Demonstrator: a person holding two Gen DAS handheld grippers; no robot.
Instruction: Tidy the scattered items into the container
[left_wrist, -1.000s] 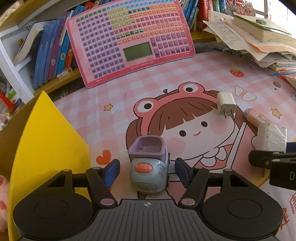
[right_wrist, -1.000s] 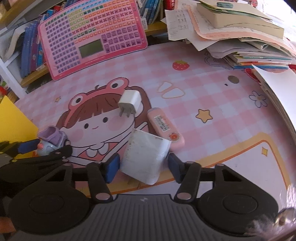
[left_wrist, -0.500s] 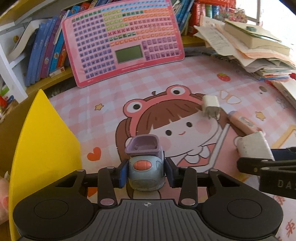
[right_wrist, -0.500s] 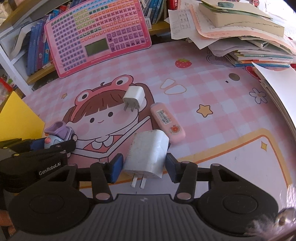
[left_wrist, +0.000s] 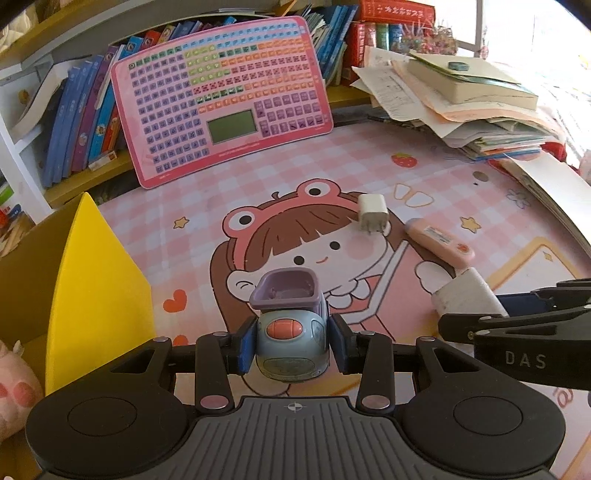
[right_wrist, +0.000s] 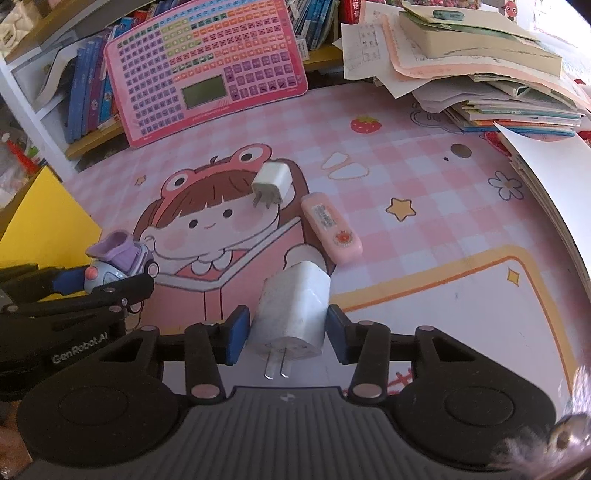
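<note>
Blue-padded tongs, both loaded.
Left tongs (left_wrist: 291, 347) have just clamped the toy car (left_wrist: 291, 328); right tongs (right_wrist: 284, 334) have been closing on the white charger (right_wrist: 291, 310); both are ready for the yellow box (left_wrist: 99, 291).

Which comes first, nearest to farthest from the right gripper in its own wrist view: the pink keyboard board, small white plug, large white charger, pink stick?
1. Large white charger: between the right gripper jaws.
2. Pink stick: just beyond, slightly right.
3. Small white plug: farther, on the cartoon's hair.
4. Pink keyboard board: leaning at the back left.
</note>
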